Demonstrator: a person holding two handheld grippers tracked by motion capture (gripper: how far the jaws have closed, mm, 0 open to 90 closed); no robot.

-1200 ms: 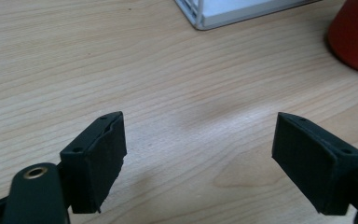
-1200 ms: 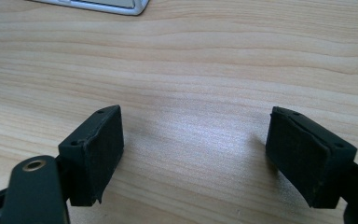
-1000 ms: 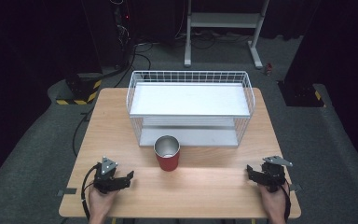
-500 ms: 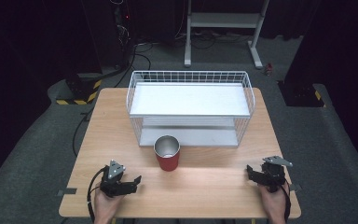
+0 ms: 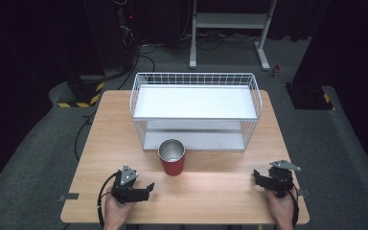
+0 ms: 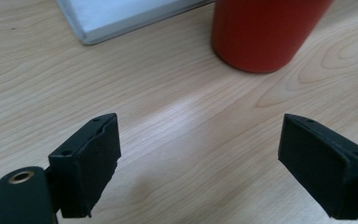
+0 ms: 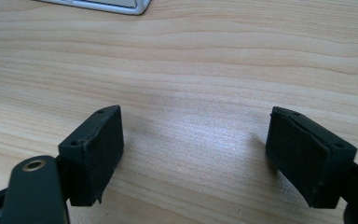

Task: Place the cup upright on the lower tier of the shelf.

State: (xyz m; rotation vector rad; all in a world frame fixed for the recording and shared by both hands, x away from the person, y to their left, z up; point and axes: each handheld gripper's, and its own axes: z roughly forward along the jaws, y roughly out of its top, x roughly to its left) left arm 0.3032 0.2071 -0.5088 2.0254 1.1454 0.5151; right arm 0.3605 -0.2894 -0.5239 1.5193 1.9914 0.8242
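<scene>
While the left gripper (image 5: 146, 186) is held low near the table's front edge, left of the middle, its jaws stand apart with nothing between them; they have just been opening. In the left gripper view bare wood lies between the pads (image 6: 87, 163), and the cup (image 6: 266, 32) stands ahead and to the right, clear of both. The right gripper (image 5: 258, 175) is rested near the front right corner, its jaws likewise spread over bare wood and gripping nothing.

The red cup (image 5: 172, 157) is set upright at the middle of the table (image 5: 110, 143), just in front of the wire rack (image 5: 195, 111), which takes up the back half.

The step in hand is judged to be the approach to the cup. It is best done with the jaws opened wider than the cup's body, the gripper swung right until the cup is centred between the pads, and the wall taken below the rim. A slow, level closing is advised, so that the cup is neither tipped nor pushed against the rack.
</scene>
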